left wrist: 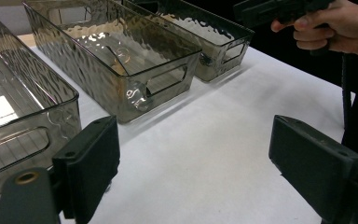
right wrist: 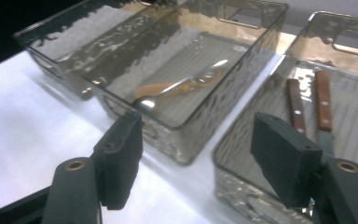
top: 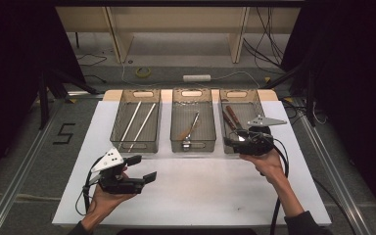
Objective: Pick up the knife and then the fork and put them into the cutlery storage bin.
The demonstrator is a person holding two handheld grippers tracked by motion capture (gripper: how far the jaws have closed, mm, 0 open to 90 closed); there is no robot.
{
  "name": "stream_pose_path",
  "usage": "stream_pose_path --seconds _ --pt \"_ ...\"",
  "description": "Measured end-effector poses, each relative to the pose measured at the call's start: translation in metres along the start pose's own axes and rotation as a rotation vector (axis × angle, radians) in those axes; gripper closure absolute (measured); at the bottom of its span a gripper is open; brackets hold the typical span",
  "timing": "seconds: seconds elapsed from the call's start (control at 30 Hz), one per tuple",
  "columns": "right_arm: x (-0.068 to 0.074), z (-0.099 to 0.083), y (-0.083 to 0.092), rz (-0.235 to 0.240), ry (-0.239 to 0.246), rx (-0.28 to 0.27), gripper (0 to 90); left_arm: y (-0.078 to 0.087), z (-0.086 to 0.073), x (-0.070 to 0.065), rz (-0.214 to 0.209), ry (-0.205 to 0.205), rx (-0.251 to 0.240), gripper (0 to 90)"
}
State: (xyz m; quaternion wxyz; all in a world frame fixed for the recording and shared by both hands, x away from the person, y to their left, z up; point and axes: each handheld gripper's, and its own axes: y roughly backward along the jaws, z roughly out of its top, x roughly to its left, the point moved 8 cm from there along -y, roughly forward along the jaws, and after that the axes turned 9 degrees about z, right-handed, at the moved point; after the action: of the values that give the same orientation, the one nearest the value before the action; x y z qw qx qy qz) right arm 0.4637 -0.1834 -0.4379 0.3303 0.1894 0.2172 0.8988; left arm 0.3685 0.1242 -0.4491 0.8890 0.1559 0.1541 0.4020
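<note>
step: sorting cutlery into bins, likely just after drop | right claw [top: 232, 138] wide, empty, at right bin [top: 262, 105] with knives [right wrist: 310, 105] | left claw [top: 142, 169] wide, empty | next: likely fetching another piece

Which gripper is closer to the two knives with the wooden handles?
The right one. The right gripper is at the near end of the right bin, beside the knives. The left gripper is over the white table, near the left bin.

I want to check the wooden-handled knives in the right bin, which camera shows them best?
The right gripper view: the two wooden-handled knives lie close, rivets visible, side by side in the right bin. The high view shows them small; the left gripper view shows just that bin's rippled wall.
</note>
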Motion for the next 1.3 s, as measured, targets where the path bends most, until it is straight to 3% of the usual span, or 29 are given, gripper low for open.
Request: stream_pose_path --seconds 0.57,0.77,1.3 --pt "0.043 -0.019 0.01 0.111 0.035 -0.1 31.9 0.0 -0.001 -0.001 -0.009 0.008 0.006 15.9" --pt "0.051 -0.026 0.016 0.118 0.037 -0.131 30.8 -0.001 -0.001 -0.003 -0.018 0.009 0.008 15.9" --pt "0.067 -0.056 0.031 0.141 0.039 -0.151 28.1 0.001 0.0 -0.003 -0.028 0.018 0.001 15.9"
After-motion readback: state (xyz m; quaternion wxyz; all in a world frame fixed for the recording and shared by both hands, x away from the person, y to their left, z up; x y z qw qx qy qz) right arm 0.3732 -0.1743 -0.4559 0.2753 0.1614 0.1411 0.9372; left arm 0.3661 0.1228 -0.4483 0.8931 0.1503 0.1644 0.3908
